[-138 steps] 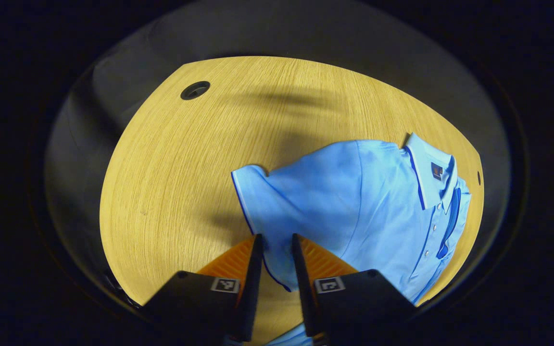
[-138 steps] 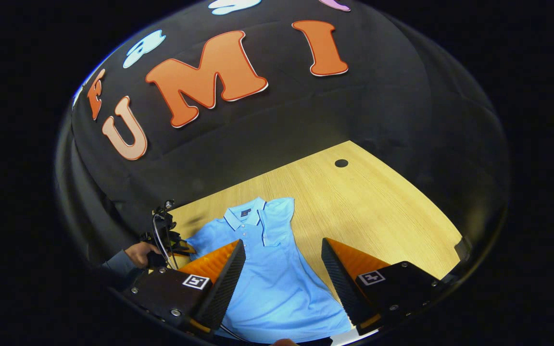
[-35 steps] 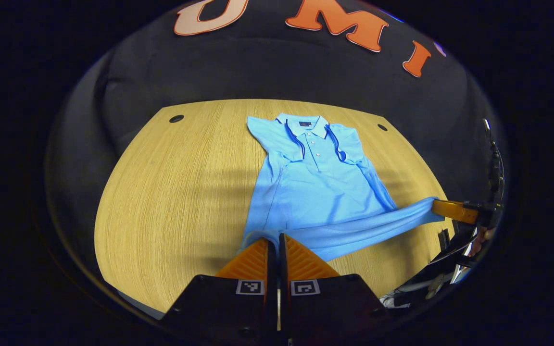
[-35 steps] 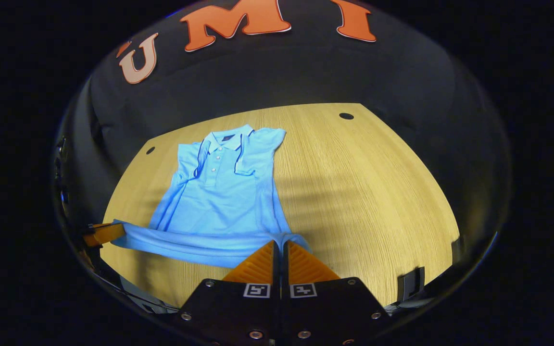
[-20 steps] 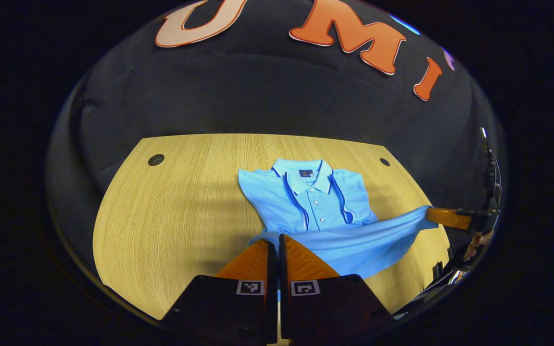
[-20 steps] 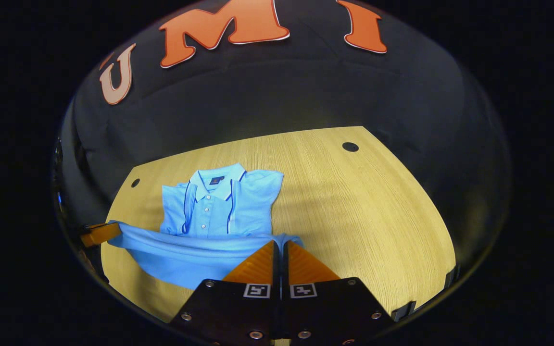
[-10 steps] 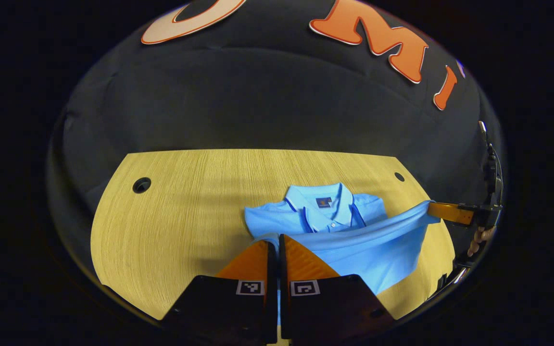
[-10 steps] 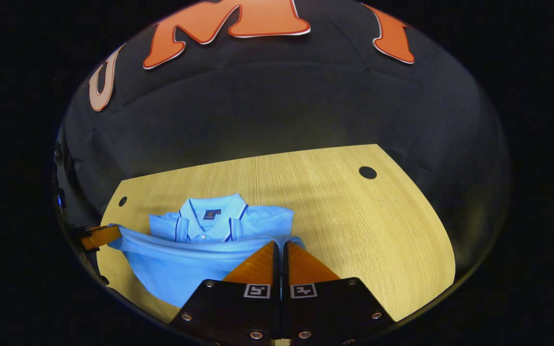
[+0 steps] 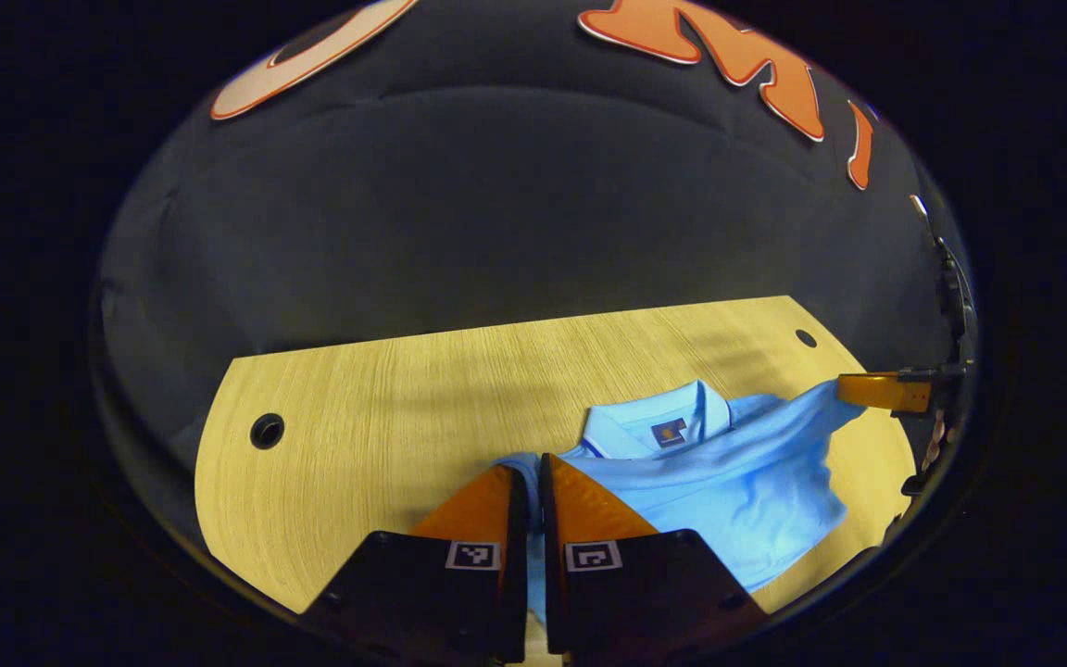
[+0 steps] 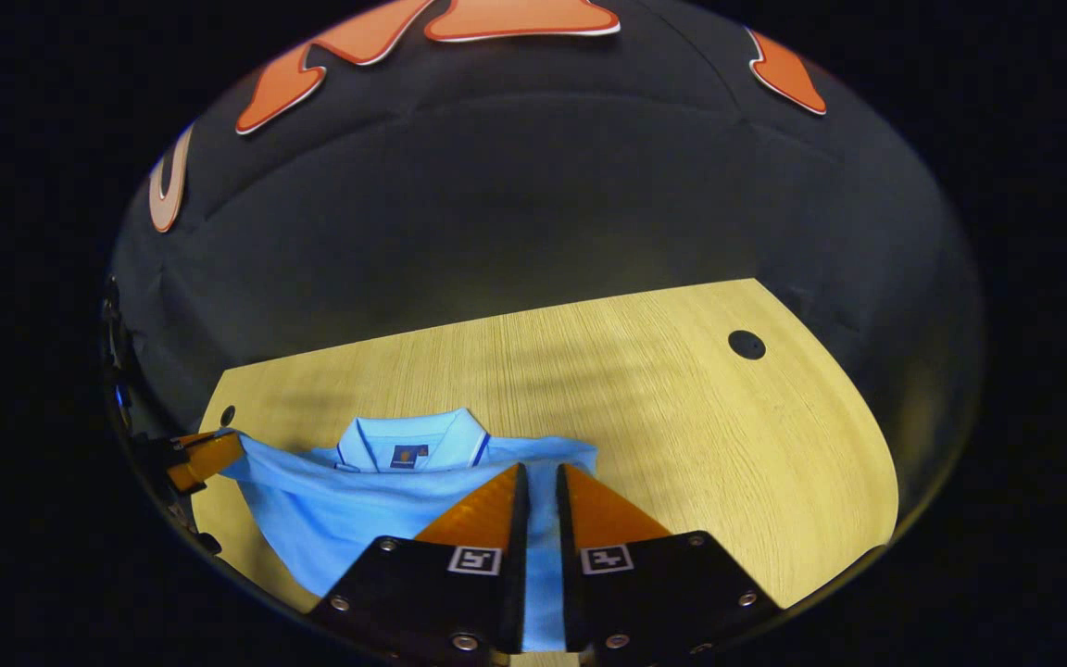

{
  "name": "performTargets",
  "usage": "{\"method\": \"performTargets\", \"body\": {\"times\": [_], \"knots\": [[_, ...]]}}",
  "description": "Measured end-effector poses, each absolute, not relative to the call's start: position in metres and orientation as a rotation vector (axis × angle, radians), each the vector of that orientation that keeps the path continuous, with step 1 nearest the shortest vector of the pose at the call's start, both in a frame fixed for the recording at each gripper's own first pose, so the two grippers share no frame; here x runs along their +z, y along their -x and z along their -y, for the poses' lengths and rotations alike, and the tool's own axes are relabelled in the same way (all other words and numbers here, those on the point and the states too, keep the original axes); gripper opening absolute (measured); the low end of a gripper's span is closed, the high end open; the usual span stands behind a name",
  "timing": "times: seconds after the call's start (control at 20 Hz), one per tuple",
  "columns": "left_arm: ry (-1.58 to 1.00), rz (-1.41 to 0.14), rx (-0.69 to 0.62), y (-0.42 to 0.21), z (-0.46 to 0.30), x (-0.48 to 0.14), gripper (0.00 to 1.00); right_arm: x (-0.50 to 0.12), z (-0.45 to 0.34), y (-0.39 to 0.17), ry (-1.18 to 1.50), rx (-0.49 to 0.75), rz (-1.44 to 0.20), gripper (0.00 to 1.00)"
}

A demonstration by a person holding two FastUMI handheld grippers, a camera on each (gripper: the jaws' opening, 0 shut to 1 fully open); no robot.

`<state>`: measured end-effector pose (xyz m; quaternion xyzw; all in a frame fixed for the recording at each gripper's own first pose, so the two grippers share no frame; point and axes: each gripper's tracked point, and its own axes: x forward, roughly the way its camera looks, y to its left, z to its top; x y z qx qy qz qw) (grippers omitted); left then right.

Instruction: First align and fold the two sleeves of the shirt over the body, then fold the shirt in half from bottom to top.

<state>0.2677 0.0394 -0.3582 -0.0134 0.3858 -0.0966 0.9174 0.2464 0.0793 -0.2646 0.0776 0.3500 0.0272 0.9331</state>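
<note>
A light blue polo shirt lies on the wooden table, folded bottom over top. Its hem is drawn up to the collar, whose label still shows. My left gripper is shut on the hem's left corner. At the right of the left gripper view, the right gripper holds the other corner slightly lifted. In the right gripper view, the shirt covers the body up to the collar. My right gripper pinches the hem through a narrow gap. The left gripper grips the far corner.
The table has round cable holes: one at the left and one at the far right; another hole shows in the right gripper view. Black cloth walls stand close behind the table's far edge. Bare wood lies right of the shirt.
Both grippers have carried the hem forward and down until it reaches the collar, covering the placket and folded sleeves. The right gripper's fingers have parted slightly.
</note>
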Motion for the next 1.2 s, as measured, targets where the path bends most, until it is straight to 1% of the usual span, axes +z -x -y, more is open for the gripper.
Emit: {"method": "performTargets", "body": {"times": [0.05,0.1,0.15,0.2,0.25,0.3,0.35,0.4,0.5,0.75,0.85,0.95,1.2], "knots": [[0.031,-0.793,-0.203,-0.267,-0.037,-0.356,0.30,-0.259,-0.078,-0.247,-0.158,0.047,-0.703,0.23],[0.053,-0.777,-0.211,-0.268,-0.033,-0.350,0.46,-0.252,-0.077,-0.244,-0.153,0.043,-0.686,0.38],[0.067,-0.760,-0.212,-0.266,-0.031,-0.343,0.63,-0.244,-0.074,-0.241,-0.141,0.042,-0.668,0.37],[0.074,-0.751,-0.210,-0.261,-0.032,-0.334,0.80,-0.235,-0.072,-0.235,-0.129,0.048,-0.651,0.53],[0.066,-0.737,-0.203,-0.255,-0.034,-0.326,0.97,-0.224,-0.071,-0.227,-0.117,0.056,-0.631,0.50],[0.052,-0.718,-0.191,-0.250,-0.037,-0.315,1.00,-0.213,-0.070,-0.220,-0.102,0.064,-0.607,0.62],[0.041,-0.693,-0.186,-0.244,-0.038,-0.302,1.00,-0.200,-0.069,-0.212,-0.089,0.073,-0.576,0.68],[0.032,-0.669,-0.183,-0.235,-0.036,-0.288,1.00,-0.188,-0.069,-0.203,-0.080,0.086,-0.548,0.78],[0.025,-0.623,-0.176,-0.217,-0.033,-0.262,1.00,-0.164,-0.071,-0.181,-0.084,0.130,-0.497,0.85],[0.012,-0.498,-0.139,-0.156,-0.029,-0.201,1.00,-0.117,-0.056,-0.129,-0.075,0.149,-0.379,0.86],[-0.014,-0.436,-0.132,-0.132,-0.025,-0.176,1.00,-0.097,-0.054,-0.108,-0.084,0.189,-0.314,0.90],[-0.037,-0.376,-0.113,-0.109,-0.024,-0.149,1.00,-0.079,-0.049,-0.084,-0.069,0.212,-0.251,0.90],[-0.040,-0.212,-0.095,-0.049,-0.012,-0.089,1.00,-0.049,-0.038,-0.034,-0.036,0.215,-0.130,0.90]]}}
